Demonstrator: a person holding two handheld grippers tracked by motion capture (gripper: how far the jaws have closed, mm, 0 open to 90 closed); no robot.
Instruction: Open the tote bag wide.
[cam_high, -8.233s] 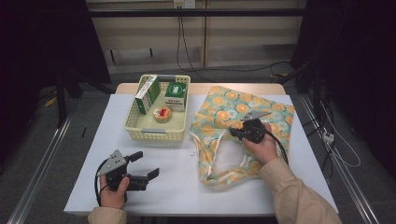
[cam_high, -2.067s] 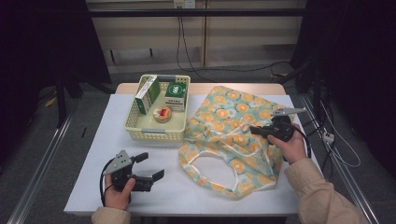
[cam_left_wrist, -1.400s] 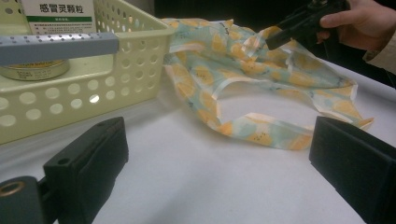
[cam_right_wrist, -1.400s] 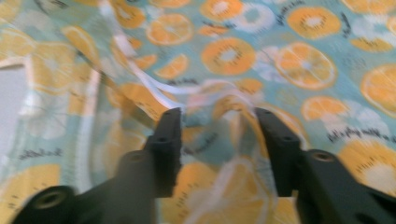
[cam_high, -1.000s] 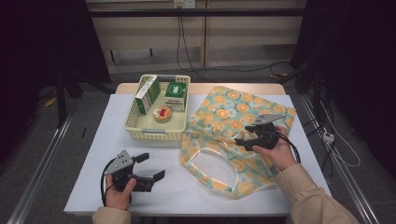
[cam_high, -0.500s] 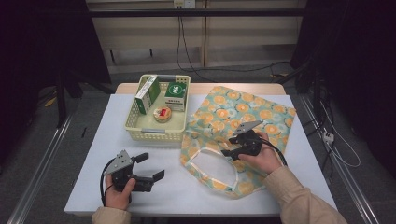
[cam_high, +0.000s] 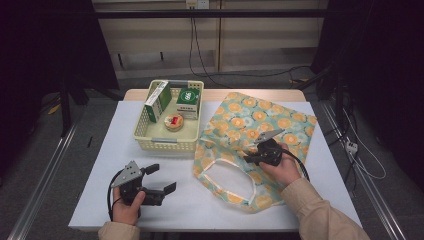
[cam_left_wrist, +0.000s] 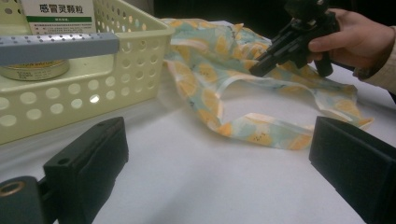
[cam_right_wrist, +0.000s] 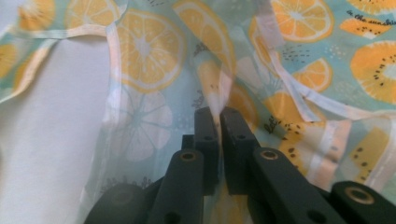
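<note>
Bag (cam_right_wrist: 149, 56) fabric fold pinched, apparently, between closed right gripper (cam_right_wrist: 219, 112) jaws.

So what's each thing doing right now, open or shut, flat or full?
Fruit-print bag: lying on the table, mouth open, fabric pinched.
Right gripper: shut on the bag's fabric.
Left gripper: open, holding nothing.
Basket: upright, holding two boxes and a tin.

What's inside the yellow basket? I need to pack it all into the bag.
The basket holds two green-and-white boxes and a small round tin. Anything beneath them or behind the near wall is hidden.
</note>
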